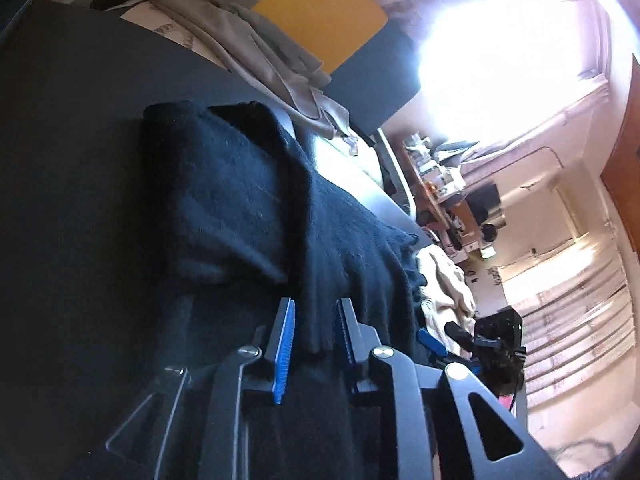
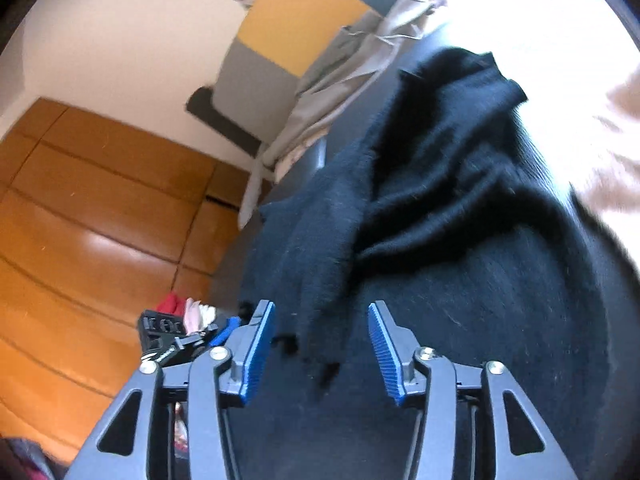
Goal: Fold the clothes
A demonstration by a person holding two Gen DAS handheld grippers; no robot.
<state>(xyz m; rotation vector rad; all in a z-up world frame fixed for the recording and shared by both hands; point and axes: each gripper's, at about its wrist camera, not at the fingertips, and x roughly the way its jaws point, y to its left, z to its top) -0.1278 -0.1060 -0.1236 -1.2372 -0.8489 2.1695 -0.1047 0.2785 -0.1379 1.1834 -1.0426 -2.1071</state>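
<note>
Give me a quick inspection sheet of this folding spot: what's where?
Surface: dark table.
Job's things: black fuzzy sweater, partly folded, hem between both grippers' pads.
Clutter: beige garment at the far edge; cream cloth beside the sweater.
Grippers: left gripper slightly open; right gripper open, neither pinching.
Cables: nothing seen.
Surroundings: yellow and grey chair, wooden wardrobe, bright window.
</note>
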